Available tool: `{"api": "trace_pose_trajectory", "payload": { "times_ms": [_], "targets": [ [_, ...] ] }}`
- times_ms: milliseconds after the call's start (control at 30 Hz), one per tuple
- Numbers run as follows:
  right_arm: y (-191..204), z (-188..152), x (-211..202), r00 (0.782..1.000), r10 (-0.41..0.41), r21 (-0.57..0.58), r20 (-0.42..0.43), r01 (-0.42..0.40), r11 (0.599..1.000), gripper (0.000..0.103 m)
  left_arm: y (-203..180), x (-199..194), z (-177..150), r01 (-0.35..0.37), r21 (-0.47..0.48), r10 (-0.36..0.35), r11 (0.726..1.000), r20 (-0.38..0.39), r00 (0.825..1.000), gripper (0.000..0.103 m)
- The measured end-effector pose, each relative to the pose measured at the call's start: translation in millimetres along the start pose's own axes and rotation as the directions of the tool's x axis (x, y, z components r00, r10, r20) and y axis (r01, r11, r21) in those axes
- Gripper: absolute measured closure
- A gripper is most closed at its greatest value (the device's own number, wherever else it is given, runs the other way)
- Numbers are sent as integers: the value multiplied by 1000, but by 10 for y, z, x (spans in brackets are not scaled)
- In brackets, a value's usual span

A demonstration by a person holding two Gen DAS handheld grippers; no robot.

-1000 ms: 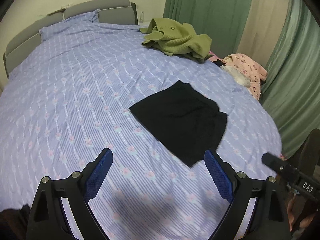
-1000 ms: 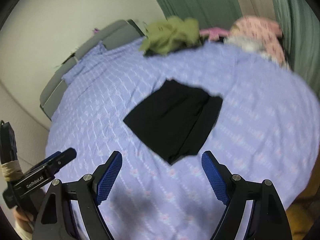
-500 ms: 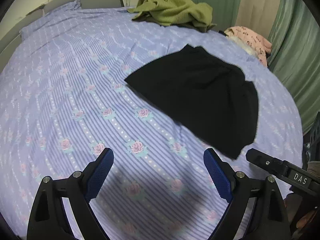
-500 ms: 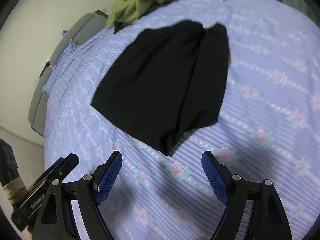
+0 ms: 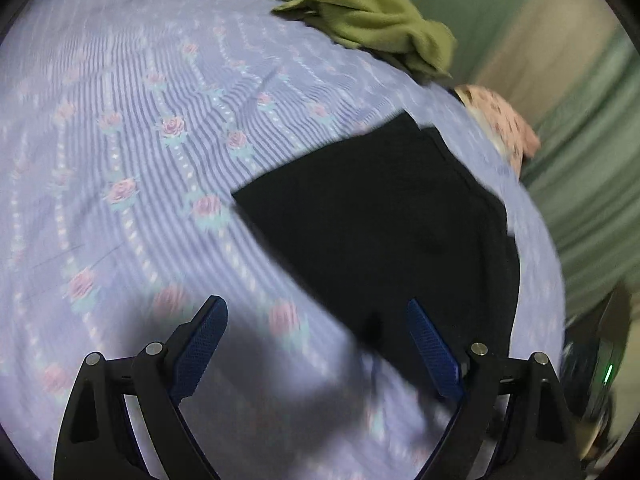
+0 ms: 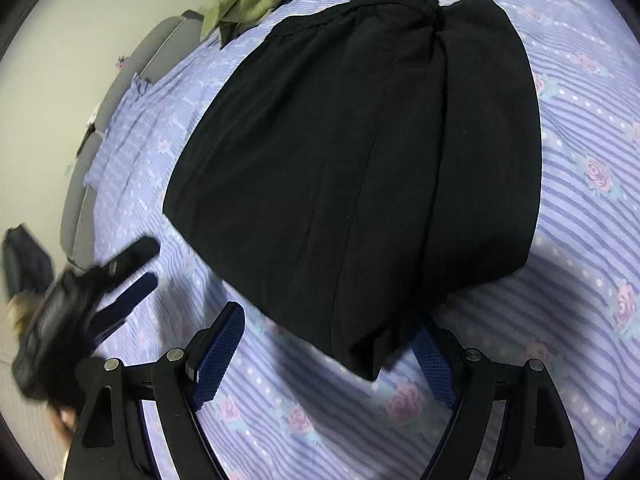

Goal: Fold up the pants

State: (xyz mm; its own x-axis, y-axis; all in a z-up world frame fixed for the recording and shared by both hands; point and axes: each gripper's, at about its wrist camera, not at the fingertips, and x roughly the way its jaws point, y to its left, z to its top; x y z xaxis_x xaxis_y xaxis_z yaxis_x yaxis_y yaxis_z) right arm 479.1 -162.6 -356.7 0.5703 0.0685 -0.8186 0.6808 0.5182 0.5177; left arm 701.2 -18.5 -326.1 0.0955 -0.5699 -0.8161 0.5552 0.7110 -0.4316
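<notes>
Black pants (image 5: 392,220) lie folded flat on the lilac rose-print bedspread (image 5: 140,152). My left gripper (image 5: 316,332) is open and empty, low over the bed at the pants' near edge. In the right wrist view the pants (image 6: 360,160) fill the middle, waistband at the far end. My right gripper (image 6: 328,340) is open, its jaws standing either side of the pants' nearest corner, close above it. The left gripper (image 6: 104,292) shows blurred at the left of that view.
A green garment (image 5: 372,28) lies heaped at the far side of the bed. A pink patterned cloth (image 5: 504,120) sits at the right edge by green curtains (image 5: 592,168). A grey headboard (image 6: 120,92) runs along the wall.
Both grippers have come down and forward toward the pants, which now look much larger. The right gripper's jaws now straddle the near corner. Both stay open.
</notes>
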Motion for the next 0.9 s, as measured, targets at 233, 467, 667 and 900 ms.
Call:
{"api": "trace_pose_trajectory", "payload": {
  "times_ms": [233, 467, 667, 900],
  "targets": [
    [-102, 10, 53, 1000, 25, 53, 7, -25, 998, 20, 180, 434, 257, 84, -158, -85, 984, 1, 996, 18],
    [-148, 125, 81, 999, 40, 114, 21, -42, 993, 21, 70, 504, 343, 124, -217, -120, 968, 30, 992, 69],
    [-141, 215, 65, 1000, 12, 101, 11, -14, 995, 71, -336, 306, 402, 42, -51, -39, 998, 47, 998, 90],
    [81, 342, -436, 999, 4, -54, 37, -2, 999, 87, -1000, -213, 338, -117, 178, 85, 977, 177, 981, 93]
  ]
}}
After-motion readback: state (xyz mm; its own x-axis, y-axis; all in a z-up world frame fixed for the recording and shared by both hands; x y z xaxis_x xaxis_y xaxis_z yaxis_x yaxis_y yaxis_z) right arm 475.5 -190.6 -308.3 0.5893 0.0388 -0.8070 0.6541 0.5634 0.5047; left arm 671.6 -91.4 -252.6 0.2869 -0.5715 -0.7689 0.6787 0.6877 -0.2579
